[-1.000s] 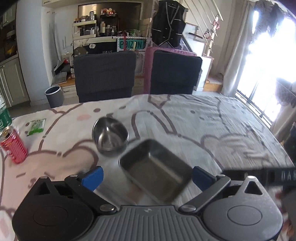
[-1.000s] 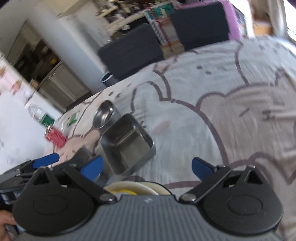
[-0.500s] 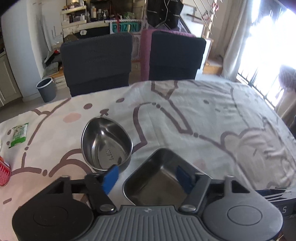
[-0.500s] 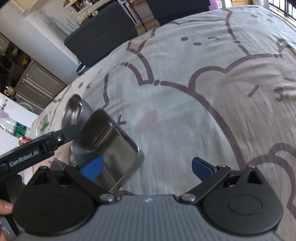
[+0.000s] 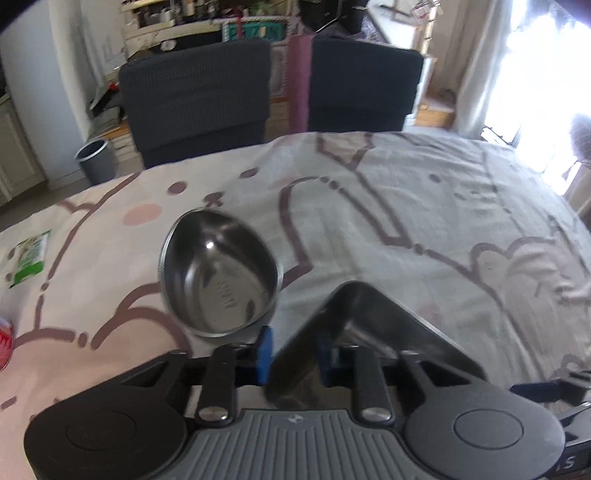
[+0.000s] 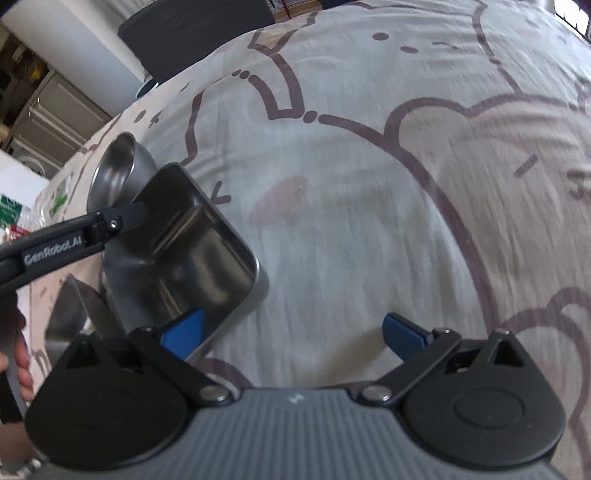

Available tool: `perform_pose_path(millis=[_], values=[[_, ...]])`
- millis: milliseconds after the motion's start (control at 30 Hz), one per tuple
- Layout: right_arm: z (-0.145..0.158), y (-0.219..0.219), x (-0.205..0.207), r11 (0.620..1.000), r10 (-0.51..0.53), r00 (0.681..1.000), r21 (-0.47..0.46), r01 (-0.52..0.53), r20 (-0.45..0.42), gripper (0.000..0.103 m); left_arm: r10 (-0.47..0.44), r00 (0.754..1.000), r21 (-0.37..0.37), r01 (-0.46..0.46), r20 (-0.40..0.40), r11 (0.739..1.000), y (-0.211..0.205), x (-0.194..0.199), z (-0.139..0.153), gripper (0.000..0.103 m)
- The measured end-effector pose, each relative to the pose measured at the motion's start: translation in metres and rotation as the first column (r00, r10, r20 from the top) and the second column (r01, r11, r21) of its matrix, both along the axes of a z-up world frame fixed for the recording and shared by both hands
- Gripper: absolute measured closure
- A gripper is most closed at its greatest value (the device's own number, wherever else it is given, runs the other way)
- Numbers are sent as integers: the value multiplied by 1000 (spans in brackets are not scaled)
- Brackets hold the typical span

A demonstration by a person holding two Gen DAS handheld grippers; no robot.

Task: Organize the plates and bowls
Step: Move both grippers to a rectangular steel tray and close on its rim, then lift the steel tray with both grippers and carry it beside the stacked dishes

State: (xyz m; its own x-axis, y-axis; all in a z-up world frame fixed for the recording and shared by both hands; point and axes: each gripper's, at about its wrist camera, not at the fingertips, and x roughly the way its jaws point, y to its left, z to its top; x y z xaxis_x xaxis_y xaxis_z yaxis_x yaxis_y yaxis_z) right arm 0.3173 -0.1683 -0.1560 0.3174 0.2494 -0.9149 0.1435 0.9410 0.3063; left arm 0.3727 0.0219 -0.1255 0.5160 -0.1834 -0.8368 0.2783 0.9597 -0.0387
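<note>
Bare tablecloth (image 6: 369,221) right of steel tray (image 6: 207,258)

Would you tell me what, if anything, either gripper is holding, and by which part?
The left gripper pinches the square steel tray by its near side wall; the right gripper is open, holding nothing.

A home dining room — cartoon-print tablecloth (image 5: 406,206), two dark chairs (image 5: 195,99) at the far side, cluttered shelves (image 5: 177,26) beyond.

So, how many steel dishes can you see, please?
3: an oval bowl on the tablecloth, a square tray in the left tongs, and seemingly another steel piece, partly hidden, beside the tray.
</note>
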Motion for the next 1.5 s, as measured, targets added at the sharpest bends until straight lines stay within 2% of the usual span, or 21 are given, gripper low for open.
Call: perform_pose_path(millis=[133,200,300,367,400,433,467,500,600,833,1033,1133,1300,1500], values=[[2,-8,2,999,19,1000,-26,-19,22,3,8,999,-9,-8,-38,1000,6,-3,-4,84],[5,-13,4,1000,30,999,-11,-29,34,11,-5,998,15,5,-56,1000,5,-5,-8,84],[12,-15,6,998,57,996,6,-57,72,34,-19,997,17,20,-78,1000,4,-10,-12,85],[18,-16,7,997,69,992,10,-71,108,61,-30,995,-12,29,-95,1000,4,-13,-13,91],[20,-15,8,997,70,990,5,-71,123,68,-34,994,-31,31,-105,999,3,-15,-13,96],[22,-15,9,998,69,989,3,-70,134,80,-34,993,-43,29,-111,999,2,-17,-13,97],[24,-15,10,998,67,988,1,-68,140,89,-38,992,-50,32,-117,998,0,-20,-13,99],[25,-15,11,998,65,987,-3,-66,145,93,-46,991,-55,40,-123,998,-3,-22,-13,100],[31,-18,13,998,55,984,-41,-49,171,95,-65,991,-73,56,-118,996,-9,-31,-10,101],[61,-48,7,999,39,965,-25,-34,259,97,-51,998,-159,45,-36,986,-24,-51,20,101],[89,-78,-20,999,42,944,-35,-32,327,97,-47,999,-197,50,23,979,-58,-80,44,100],[97,-99,-34,999,31,938,-34,-21,346,97,-57,998,-226,61,23,972,-74,-94,50,99],[102,-134,-58,1000,4,937,-10,0,348,97,-113,993,-234,115,20,965,-107,-121,53,96],[102,-171,-90,999,10,943,-44,5,334,97,-186,982,-252,174,-25,952,-142,-146,45,93]])
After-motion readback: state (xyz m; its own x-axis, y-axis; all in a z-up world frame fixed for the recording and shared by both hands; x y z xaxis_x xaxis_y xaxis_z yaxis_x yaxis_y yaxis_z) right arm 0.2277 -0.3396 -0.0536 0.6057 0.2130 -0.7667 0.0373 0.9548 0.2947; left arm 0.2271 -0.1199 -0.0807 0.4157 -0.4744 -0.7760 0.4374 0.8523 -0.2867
